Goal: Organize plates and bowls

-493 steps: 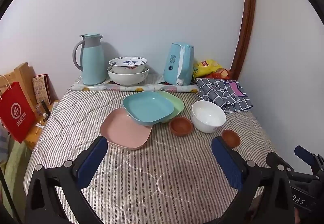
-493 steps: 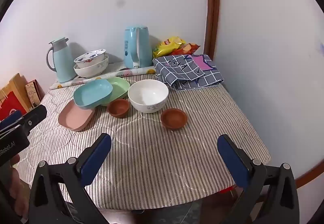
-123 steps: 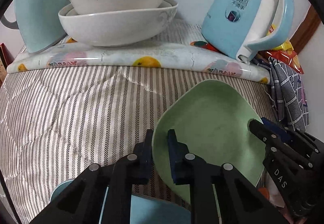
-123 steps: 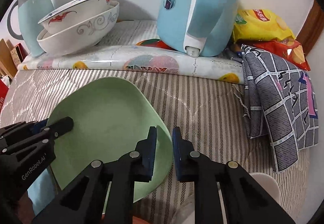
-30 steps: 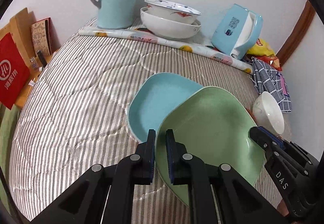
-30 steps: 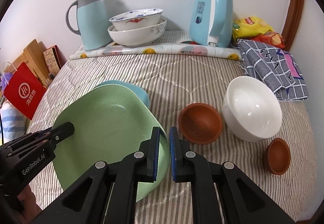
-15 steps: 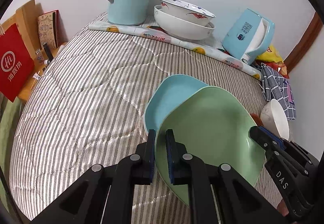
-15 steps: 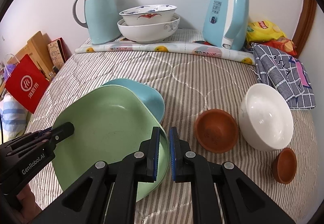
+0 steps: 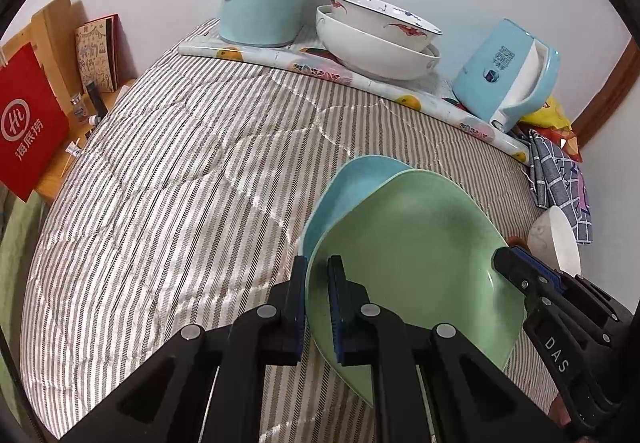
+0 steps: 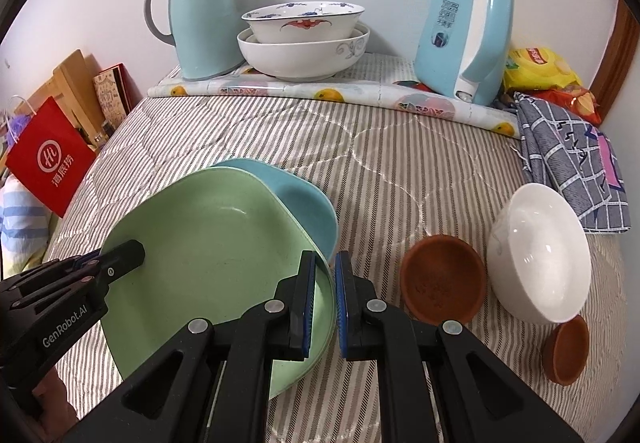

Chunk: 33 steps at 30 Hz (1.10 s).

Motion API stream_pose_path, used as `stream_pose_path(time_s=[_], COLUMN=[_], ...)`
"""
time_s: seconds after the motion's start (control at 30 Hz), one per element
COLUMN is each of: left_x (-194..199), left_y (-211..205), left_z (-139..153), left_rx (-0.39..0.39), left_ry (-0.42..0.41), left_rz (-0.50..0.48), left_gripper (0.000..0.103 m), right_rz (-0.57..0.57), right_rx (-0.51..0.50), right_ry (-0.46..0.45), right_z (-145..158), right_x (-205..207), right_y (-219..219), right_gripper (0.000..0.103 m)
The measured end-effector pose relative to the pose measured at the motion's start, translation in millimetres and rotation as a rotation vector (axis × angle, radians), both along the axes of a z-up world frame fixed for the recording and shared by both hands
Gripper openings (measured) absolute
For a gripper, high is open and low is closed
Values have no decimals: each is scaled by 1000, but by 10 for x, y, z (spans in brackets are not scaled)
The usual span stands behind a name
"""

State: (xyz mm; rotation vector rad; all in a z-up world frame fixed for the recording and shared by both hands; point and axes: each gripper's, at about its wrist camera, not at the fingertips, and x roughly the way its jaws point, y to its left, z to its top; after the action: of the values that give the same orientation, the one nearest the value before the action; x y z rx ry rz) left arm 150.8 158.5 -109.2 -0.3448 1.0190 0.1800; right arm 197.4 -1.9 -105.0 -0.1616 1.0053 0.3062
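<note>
Both grippers hold a green plate (image 9: 416, 255) (image 10: 208, 255) just above a blue plate (image 9: 352, 187) (image 10: 304, 199) that lies on the striped cloth. My left gripper (image 9: 317, 275) is shut on the green plate's left rim, and my right gripper (image 10: 325, 275) is shut on its right rim. The green plate covers most of the blue one. A white bowl (image 10: 540, 259) (image 9: 556, 243), a larger brown dish (image 10: 442, 279) and a small brown dish (image 10: 568, 347) rest to the right.
Along the back stand a pale blue thermos jug (image 10: 200, 15), two stacked white bowls (image 10: 304, 39) and a blue kettle (image 10: 464, 35) on a fruit-print mat. A checked cloth (image 10: 572, 163) and snack bags (image 10: 536, 71) lie at the right. A red bag (image 9: 28, 123) stands left, off the table.
Both grippers have carried the green plate further left over the blue plate, which shows less now. The back-row items look nearer.
</note>
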Motion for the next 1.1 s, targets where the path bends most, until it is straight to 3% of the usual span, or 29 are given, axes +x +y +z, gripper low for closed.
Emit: stream_pose_path(time_s=[0.3,0.93,1.1], left_x=[135,281,293], left_y=[37,-39,-26], left_z=[-98,-191,-218], left_rx=[7,112,93], left_ry=[22,29,35], left_rz=[6,-15,-25], left_gripper=[10,11,12], right_rz=[21,63,69], right_rx=[-20,-72,-73], right_ry=[18,5,-8], right_z=[-106,-237,-231], right_x=[184,414,458], right_y=[73,217,225], right_gripper=[10,11,13])
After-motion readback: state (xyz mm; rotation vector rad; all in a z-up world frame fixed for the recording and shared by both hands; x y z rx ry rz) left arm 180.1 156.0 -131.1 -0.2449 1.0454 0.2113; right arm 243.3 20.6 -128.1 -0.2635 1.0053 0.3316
